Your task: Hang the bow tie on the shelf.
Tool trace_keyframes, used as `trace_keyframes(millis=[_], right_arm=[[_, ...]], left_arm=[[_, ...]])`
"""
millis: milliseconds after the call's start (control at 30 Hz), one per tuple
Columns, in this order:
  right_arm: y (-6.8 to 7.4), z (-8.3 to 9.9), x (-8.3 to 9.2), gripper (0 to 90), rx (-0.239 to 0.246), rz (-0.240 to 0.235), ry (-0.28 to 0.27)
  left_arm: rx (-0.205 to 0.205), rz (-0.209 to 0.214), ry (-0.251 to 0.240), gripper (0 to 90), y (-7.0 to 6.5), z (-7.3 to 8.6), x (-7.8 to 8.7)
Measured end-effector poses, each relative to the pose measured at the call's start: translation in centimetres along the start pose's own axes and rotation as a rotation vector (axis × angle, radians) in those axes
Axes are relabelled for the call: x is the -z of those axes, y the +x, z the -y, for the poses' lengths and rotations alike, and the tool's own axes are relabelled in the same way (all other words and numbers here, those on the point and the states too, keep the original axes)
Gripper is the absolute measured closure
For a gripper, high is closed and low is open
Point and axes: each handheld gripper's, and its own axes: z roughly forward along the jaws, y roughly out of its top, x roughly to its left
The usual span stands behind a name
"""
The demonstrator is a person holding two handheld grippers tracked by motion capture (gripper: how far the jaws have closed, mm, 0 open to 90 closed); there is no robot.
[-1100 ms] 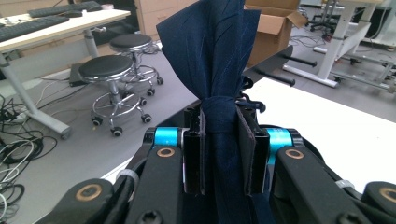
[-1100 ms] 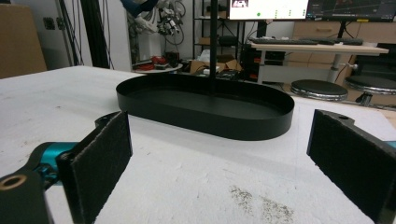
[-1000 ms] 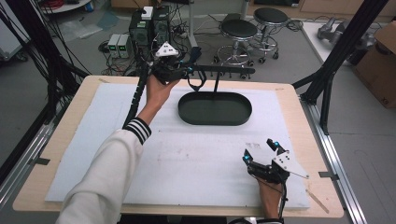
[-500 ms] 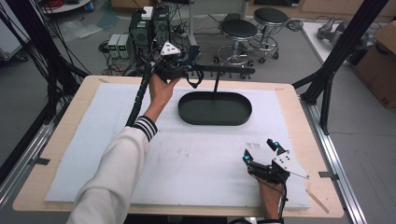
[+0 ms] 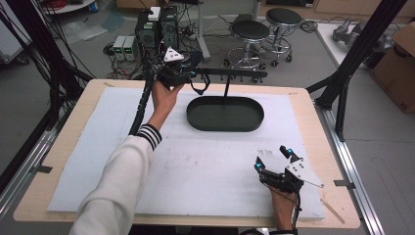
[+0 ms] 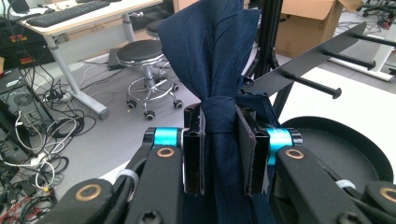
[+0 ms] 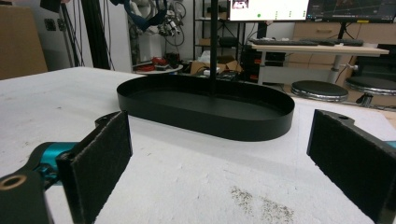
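A dark navy cloth (image 6: 210, 51) is pinched between the jaws of my left gripper (image 6: 219, 126), which is shut on it. The cloth bunches above the pads and hangs below them. In the high view the left gripper (image 5: 188, 76) is held up at the left end of a black horizontal bar (image 5: 230, 73) with pegs (image 6: 310, 85), and a loop of the cloth (image 5: 200, 87) dangles beside it. The bar stands on a thin pole over a black oval tray (image 5: 225, 127). My right gripper (image 5: 272, 157) rests open on the white mat at the front right, its pads (image 7: 100, 158) wide apart, facing the tray (image 7: 210, 123).
A white mat (image 5: 98, 147) covers the wooden table (image 5: 313, 105). Black frame posts (image 5: 352, 58) rise at the table's right and left. Behind the far edge are stools (image 5: 249, 32), computer boxes and cables on the floor.
The left hand has shifted only slightly at the bar's left end, still holding the cloth. The right gripper has not moved.
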Motion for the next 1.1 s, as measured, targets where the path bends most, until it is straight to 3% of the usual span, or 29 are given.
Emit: trace_keyframes(millis=[167, 400, 700, 1100], right_arm=[[0.0, 0.0, 0.0, 5.6, 0.000, 0.000, 0.000], [0.0, 0.0, 0.0, 5.6, -0.001, 0.000, 0.000], [0.0, 0.0, 0.0, 5.6, 0.000, 0.000, -0.003], [0.0, 0.0, 0.1, 5.6, -0.004, 0.001, -0.002]], left_arm=[[0.007, -0.011, 0.006, 74.4, 0.5, 0.5, 0.3], [0.013, 0.005, 0.022, 74.0, 0.6, 1.6, 0.3], [0.055, 0.012, 0.013, 73.9, 1.0, 3.1, 0.5], [0.066, 0.063, 0.034, 72.4, 0.4, 3.7, 0.0]])
